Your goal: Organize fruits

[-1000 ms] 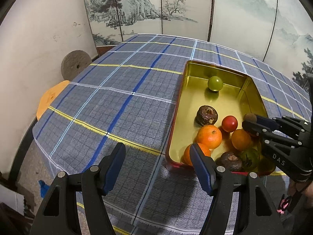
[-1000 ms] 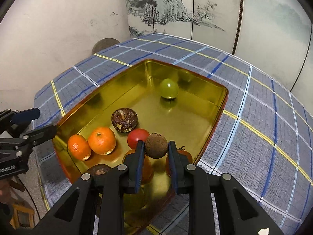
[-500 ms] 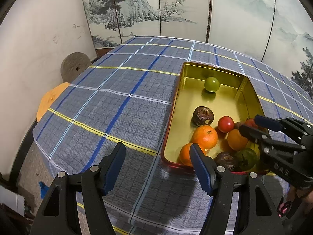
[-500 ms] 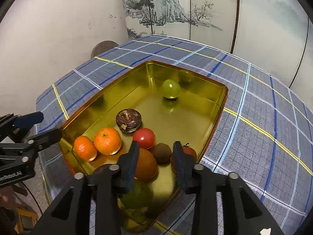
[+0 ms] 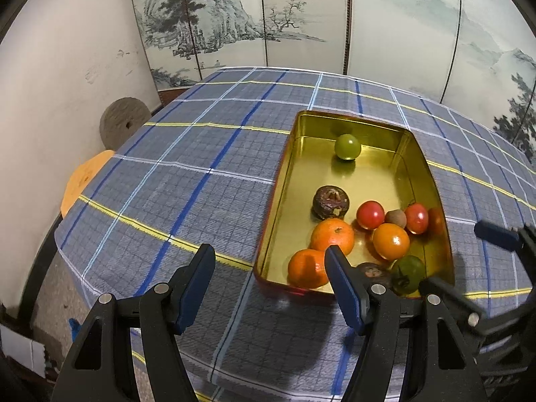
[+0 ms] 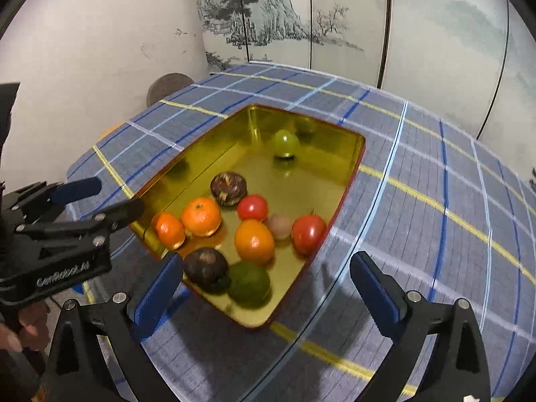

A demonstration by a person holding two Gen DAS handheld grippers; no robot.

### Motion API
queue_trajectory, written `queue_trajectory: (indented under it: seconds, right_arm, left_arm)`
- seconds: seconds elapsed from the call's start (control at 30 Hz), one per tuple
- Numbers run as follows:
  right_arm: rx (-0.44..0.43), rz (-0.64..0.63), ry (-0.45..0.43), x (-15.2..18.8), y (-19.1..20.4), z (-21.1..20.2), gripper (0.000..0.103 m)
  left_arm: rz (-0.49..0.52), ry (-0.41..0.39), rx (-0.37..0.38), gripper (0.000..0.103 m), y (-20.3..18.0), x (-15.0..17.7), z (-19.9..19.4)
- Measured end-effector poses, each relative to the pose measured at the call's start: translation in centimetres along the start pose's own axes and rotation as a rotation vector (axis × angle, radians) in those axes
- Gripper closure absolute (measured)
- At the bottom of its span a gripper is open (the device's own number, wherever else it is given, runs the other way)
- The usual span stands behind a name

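A gold tin tray (image 5: 284, 181) (image 6: 348, 181) sits on the plaid table and holds several fruits: oranges (image 5: 331, 236) (image 6: 201, 216), red tomatoes (image 5: 370, 214) (image 6: 308, 229), a small brown fruit (image 5: 395, 218) (image 6: 278, 226), dark mangosteens (image 5: 330, 202) (image 6: 228, 188), a dark green fruit (image 6: 248, 283) and a green one (image 5: 347, 146) (image 6: 285, 144) at the far end. My left gripper (image 5: 269, 284) is open and empty at the tray's near left corner. My right gripper (image 6: 266, 288) is open and empty above the tray's near end.
A plaid cloth (image 5: 187, 181) covers the table. A painted folding screen (image 5: 268, 16) stands behind it and a white wall is at left. A round grey stone disc (image 5: 124, 125) and an orange stool (image 5: 85, 181) sit beside the table's left edge.
My right gripper let go of the small brown fruit into the tray among the tomatoes, opened wide and drew back. The left gripper stayed open and pulled back slightly.
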State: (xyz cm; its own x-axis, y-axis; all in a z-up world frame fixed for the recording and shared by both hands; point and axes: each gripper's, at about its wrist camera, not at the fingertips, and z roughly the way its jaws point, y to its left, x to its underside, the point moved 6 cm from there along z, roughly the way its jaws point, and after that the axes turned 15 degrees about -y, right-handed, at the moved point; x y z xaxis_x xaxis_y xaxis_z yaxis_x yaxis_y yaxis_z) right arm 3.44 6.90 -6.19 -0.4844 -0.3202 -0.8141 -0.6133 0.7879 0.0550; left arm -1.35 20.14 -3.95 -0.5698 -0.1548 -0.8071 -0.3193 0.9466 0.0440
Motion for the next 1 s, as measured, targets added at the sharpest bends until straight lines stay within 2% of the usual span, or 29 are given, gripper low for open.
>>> queue_trajectory:
  seconds: [0.17,0.5,1.0]
  right_arm:
    - [0.011,0.024,0.035,1.3,-0.2,-0.5,0.003]
    - [0.044,0.031,0.049,1.9,-0.5,-0.5,0.001]
    - [0.031,0.021,0.084,2.7,0.1,0.1,0.001]
  left_arm:
    - [0.012,0.003,0.016,0.034,-1.0,0.0,-0.2]
    - [0.025,-0.002,0.029,0.034,-2.0,-0.1,-0.5]
    - [0.036,0.005,0.029,0.034,-2.5,0.2,-0.4]
